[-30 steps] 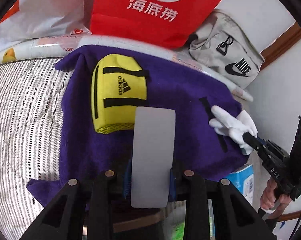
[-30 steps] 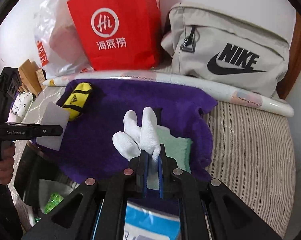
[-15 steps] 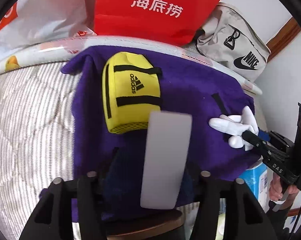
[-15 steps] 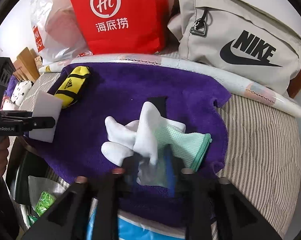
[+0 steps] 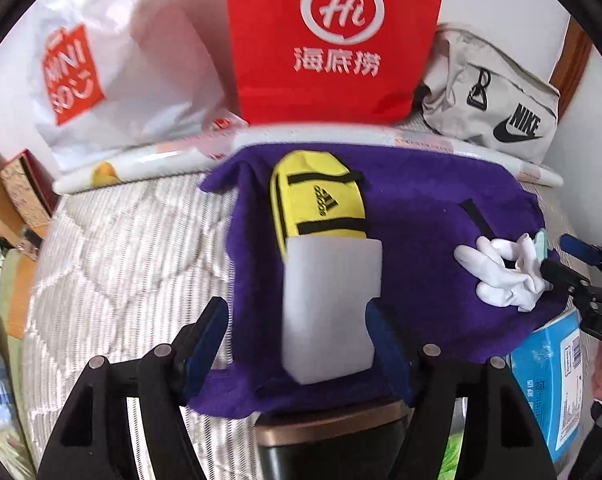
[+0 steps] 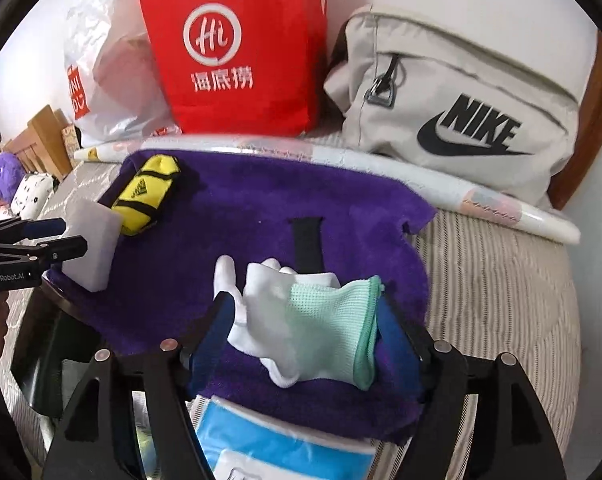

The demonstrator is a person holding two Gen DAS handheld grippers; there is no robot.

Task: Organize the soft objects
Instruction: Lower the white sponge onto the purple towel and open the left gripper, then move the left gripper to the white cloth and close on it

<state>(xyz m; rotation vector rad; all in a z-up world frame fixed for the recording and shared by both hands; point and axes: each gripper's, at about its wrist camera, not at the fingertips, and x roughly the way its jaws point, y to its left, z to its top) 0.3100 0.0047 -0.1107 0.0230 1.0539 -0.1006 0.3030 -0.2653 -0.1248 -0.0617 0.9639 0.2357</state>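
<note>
A purple towel [image 5: 413, 216] [image 6: 261, 200] lies spread on the bed. A white sponge block [image 5: 329, 308] [image 6: 91, 244] lies on its near edge, between the jaws of my open left gripper [image 5: 297, 316], which stand apart from it. A yellow Adidas pouch [image 5: 321, 204] [image 6: 147, 196] lies just beyond the sponge. A white glove with a mint mesh cuff [image 6: 301, 328] [image 5: 501, 276] lies on the towel between the spread jaws of my open right gripper [image 6: 305, 316]. A black strap [image 6: 307, 244] lies behind the glove.
A red paper bag [image 5: 333, 40] [image 6: 237, 48], a white plastic bag [image 5: 113, 68] and a beige Nike bag [image 6: 457, 120] stand at the back against the wall. A blue box [image 6: 277, 452] [image 5: 553, 384] lies under the towel's near edge. The striped bed [image 6: 501, 288] extends either side.
Both grippers have opened. The left let go of the white sponge and the right let go of the glove; both now lie on the purple towel. Both grippers pulled back slightly.
</note>
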